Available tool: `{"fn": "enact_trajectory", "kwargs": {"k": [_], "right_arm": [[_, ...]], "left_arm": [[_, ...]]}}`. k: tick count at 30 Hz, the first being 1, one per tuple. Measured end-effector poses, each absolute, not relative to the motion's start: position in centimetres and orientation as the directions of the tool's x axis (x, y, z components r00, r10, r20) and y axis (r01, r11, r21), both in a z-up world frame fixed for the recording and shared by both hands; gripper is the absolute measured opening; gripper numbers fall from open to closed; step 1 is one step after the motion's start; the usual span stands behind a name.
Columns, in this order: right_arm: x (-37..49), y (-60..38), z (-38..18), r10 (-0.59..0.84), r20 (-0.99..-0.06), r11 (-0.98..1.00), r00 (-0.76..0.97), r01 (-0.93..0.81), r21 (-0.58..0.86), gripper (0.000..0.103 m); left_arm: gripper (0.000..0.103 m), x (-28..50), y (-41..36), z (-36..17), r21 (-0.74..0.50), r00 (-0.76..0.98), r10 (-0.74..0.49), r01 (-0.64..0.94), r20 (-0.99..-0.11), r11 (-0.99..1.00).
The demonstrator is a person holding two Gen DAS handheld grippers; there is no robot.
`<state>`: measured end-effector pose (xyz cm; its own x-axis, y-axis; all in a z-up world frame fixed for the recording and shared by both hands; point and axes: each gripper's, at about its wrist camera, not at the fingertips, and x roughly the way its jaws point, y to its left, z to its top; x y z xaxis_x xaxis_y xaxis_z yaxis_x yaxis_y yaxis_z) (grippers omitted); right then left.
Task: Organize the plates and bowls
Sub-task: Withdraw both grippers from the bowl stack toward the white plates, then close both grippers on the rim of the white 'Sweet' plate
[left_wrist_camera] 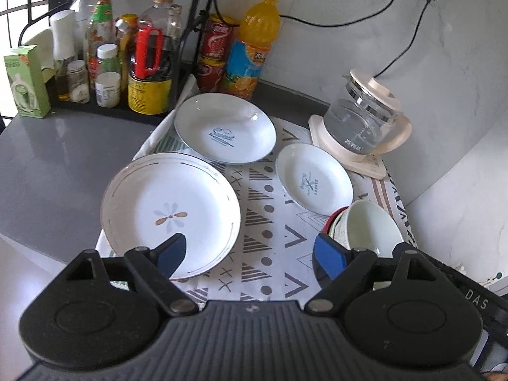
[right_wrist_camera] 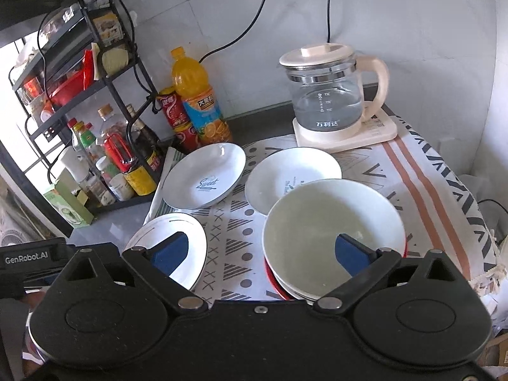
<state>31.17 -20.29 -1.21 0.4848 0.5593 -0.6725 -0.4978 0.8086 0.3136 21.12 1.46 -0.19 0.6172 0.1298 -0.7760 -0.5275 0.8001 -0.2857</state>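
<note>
Three plates lie on a patterned cloth. A large flower plate is nearest on the left. A blue-rimmed "Sweet" plate sits behind it. A small white plate is to the right. A stack of white bowls rests on a red bowl at the near right. My left gripper is open above the cloth, its left pad over the flower plate's edge. My right gripper is open with nothing held, its right pad over the top bowl.
A glass kettle stands on its cream base at the back right, with cords running up the wall. An orange juice bottle and red cans stand at the back. A black rack of condiment bottles fills the left.
</note>
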Motion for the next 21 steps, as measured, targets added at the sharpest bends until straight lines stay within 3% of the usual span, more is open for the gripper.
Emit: {"fn": "enact_trajectory", "kwargs": {"k": [10, 21], "right_arm": [[32.3, -15.1, -1.6, 0.538, -0.705, 0.812, 0.462, -0.507, 0.289, 0.103], [34.3, -9.1, -1.8, 0.495, -0.728, 0.84, 0.474, -0.477, 0.26, 0.102]], "left_arm": [[0.103, 20.7, 5.2, -0.8, -0.292, 0.643, 0.185, -0.56, -0.743, 0.775], [0.103, 23.8, 10.9, -2.0, -0.269, 0.621, 0.14, -0.517, -0.772, 0.813]]}}
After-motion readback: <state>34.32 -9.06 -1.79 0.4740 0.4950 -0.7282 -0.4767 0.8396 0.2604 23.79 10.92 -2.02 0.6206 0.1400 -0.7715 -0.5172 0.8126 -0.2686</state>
